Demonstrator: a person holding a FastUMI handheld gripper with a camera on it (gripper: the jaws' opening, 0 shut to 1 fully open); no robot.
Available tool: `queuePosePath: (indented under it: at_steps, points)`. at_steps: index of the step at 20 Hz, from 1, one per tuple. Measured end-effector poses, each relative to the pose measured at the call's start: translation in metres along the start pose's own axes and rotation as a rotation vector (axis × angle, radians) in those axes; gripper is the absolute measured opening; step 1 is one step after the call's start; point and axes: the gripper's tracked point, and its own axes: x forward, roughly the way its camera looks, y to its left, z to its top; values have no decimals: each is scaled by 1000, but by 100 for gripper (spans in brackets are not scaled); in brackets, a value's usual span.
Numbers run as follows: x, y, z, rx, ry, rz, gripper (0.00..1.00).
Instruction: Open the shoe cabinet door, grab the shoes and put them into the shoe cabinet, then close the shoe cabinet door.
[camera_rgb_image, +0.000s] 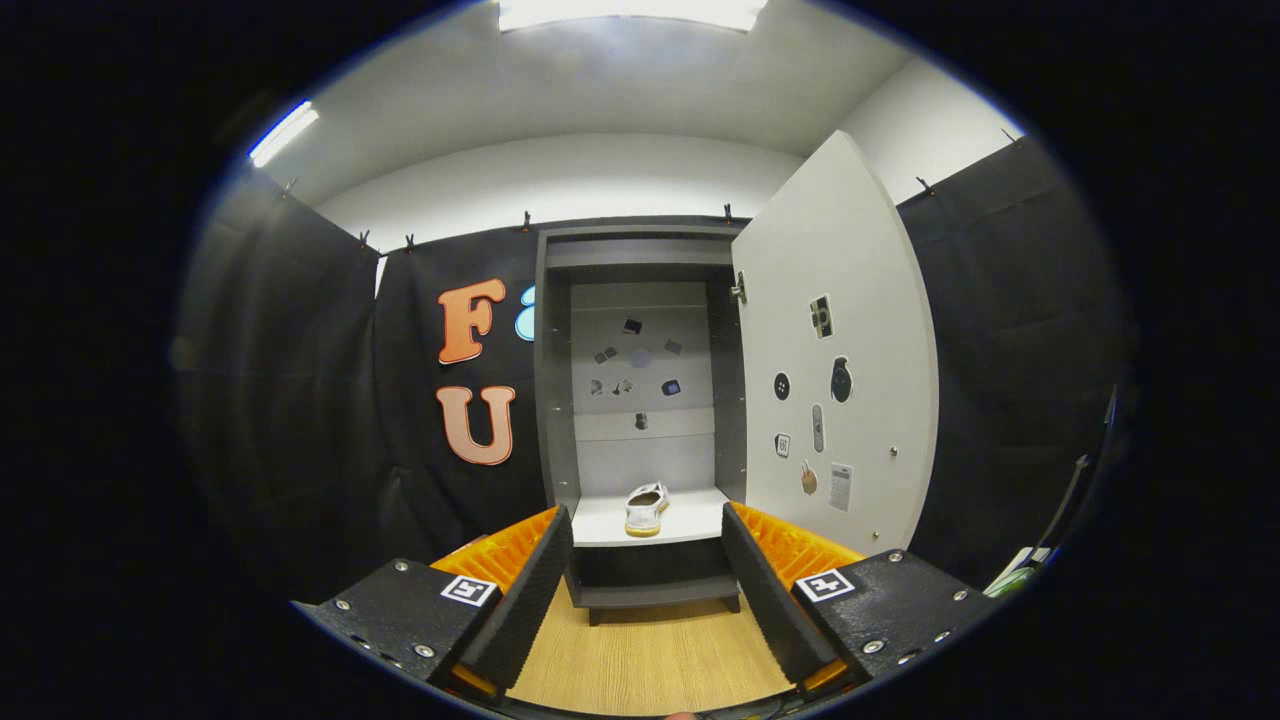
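the shoe cabinet (640, 300) stood well beyond the gripper (647, 580), its door (850, 300) swung wide to the right. a white shoe (646, 508) lay on the cabinet's shelf (690, 522), straight ahead past the fingers. the gripper was released, fingers spread apart, holding nothing.

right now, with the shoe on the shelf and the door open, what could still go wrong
The shoe sits near the shelf's front edge, so the closing door might clip it. The open gripper holds nothing, and the door swung wide beside it could be knocked or pushed unevenly, leaving the cabinet ajar.
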Motion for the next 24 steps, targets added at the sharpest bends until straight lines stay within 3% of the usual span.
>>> queuePosePath:
  at_steps: [10,24]
  points:
    - [-4,-29,0,20,13,-5,93]
    - [-21,-213,3,18,12,-249,93]
